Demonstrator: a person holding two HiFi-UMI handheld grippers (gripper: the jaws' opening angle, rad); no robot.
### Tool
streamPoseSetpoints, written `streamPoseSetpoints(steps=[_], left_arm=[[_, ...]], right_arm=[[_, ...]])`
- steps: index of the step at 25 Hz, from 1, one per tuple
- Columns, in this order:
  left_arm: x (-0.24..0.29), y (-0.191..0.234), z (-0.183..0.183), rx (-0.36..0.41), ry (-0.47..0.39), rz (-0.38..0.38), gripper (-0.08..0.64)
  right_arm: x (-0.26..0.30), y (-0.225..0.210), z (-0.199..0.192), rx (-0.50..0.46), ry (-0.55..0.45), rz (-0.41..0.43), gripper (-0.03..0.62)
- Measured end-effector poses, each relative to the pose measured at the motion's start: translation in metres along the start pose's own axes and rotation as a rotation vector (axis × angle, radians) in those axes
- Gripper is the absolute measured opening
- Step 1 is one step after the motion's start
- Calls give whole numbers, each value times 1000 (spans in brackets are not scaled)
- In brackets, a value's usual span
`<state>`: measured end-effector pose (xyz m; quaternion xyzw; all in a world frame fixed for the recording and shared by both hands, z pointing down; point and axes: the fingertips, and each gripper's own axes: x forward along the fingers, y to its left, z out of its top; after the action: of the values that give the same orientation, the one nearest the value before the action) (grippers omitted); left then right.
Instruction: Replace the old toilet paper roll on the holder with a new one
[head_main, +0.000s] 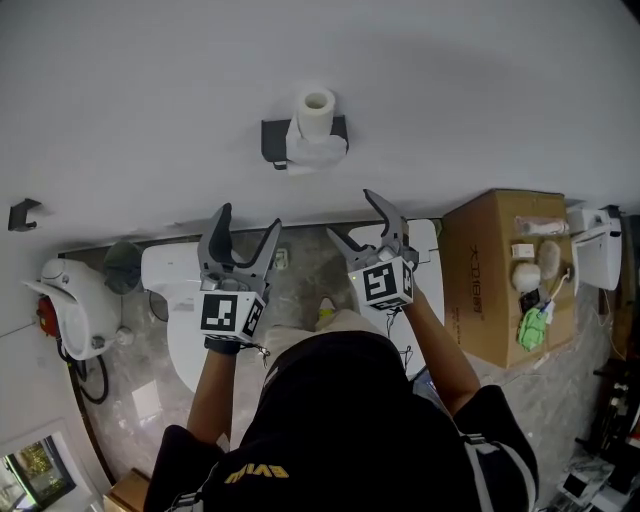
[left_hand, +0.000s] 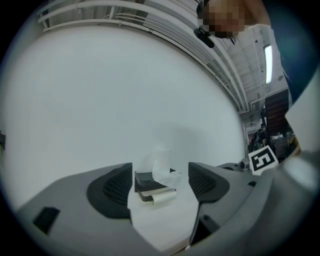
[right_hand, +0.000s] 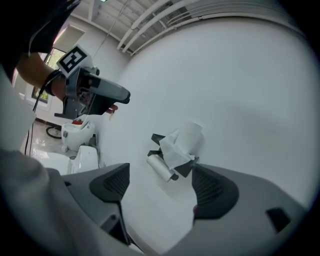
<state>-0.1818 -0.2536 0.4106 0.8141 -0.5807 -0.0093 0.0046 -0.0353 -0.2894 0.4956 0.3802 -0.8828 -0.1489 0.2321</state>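
Observation:
A black holder (head_main: 272, 140) is fixed to the white wall. A full white roll (head_main: 316, 110) stands upright on its shelf, with loose crumpled paper (head_main: 318, 150) hanging over the front. Below the shelf, a thin, nearly used-up roll (right_hand: 159, 167) sits on the bar; it also shows in the left gripper view (left_hand: 160, 198). My left gripper (head_main: 250, 218) and right gripper (head_main: 350, 213) are both raised short of the holder, open, with nothing between the jaws. Each gripper view looks at the holder (left_hand: 149, 179) (right_hand: 186, 169) through its open jaws.
A white toilet (head_main: 175, 285) stands below left of the holder. A cardboard box (head_main: 490, 280) with small items on top is at the right, with a white wall unit (head_main: 600, 255) beyond it. A small black hook (head_main: 22, 213) is on the wall at far left, above a white appliance (head_main: 75, 300).

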Motion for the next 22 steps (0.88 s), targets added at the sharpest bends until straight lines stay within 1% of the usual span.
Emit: streamPoseSetpoints(steps=[3,6,9,12,18,22], left_arm=[[7,-3,-7,-13,-4,10,359],[12,-5,-11,8,-10,23,351],[24,-4,-9,23,-31,21,347],[37,-1,-6,34,-41,25,347],[57,9,0,59,-59,52,347],[58,11,2,54,-57,58,347]], right_arm=[[14,5,-7,-74,1,10,390],[29,8,-14,-86,5,13,390],[48,3,-18,-112,2,2,365],[69,-1,-23,-171,14,-1,360],[107,0,-39,-258,65,42,342],[125,1,-39,-353,74,47,336]])
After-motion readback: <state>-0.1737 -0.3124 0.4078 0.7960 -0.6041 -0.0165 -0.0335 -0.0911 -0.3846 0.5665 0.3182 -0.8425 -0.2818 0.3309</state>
